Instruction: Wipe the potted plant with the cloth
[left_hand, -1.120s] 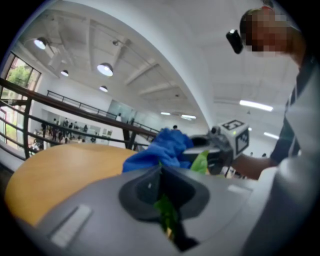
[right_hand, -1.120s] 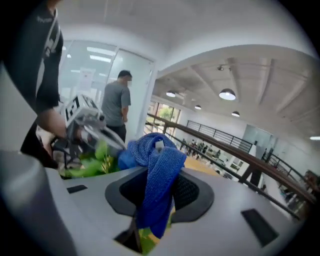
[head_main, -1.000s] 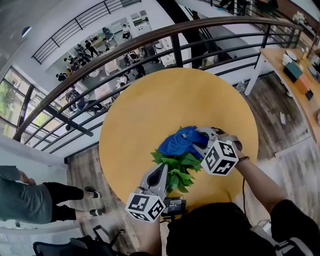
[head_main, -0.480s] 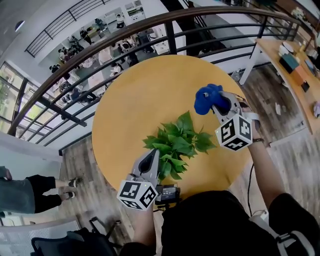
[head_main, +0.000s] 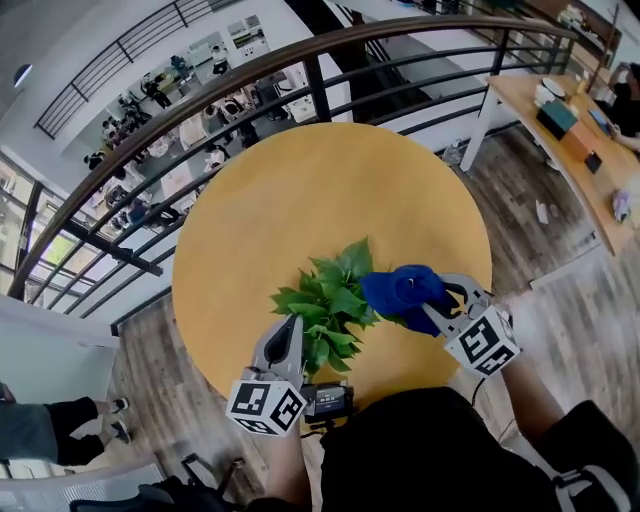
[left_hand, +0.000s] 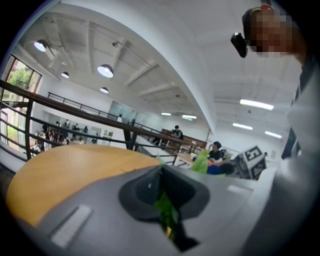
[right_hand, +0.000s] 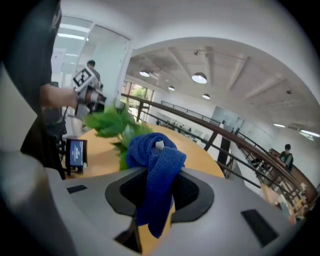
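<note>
The potted plant (head_main: 322, 298) stands near the front of the round table, its pot hidden under the leaves. My left gripper (head_main: 293, 328) reaches in from the near side and is shut on a green leaf (left_hand: 165, 212), which shows between its jaws. My right gripper (head_main: 428, 305) is shut on the bunched blue cloth (head_main: 400, 290). The cloth touches the plant's right side. In the right gripper view the cloth (right_hand: 156, 167) drapes over the jaws, with the plant (right_hand: 112, 123) just beyond it.
The yellow round table (head_main: 300, 190) stands beside a dark curved railing (head_main: 250, 85) over a lower floor with people. A small black device with a screen (head_main: 330, 398) sits at the table's near edge. A wooden desk (head_main: 570, 130) stands at the right.
The right gripper lifted the cloth off the top of the plant, swung away to the right, then came back against the plant's right side. The left gripper kept its hold and place.
</note>
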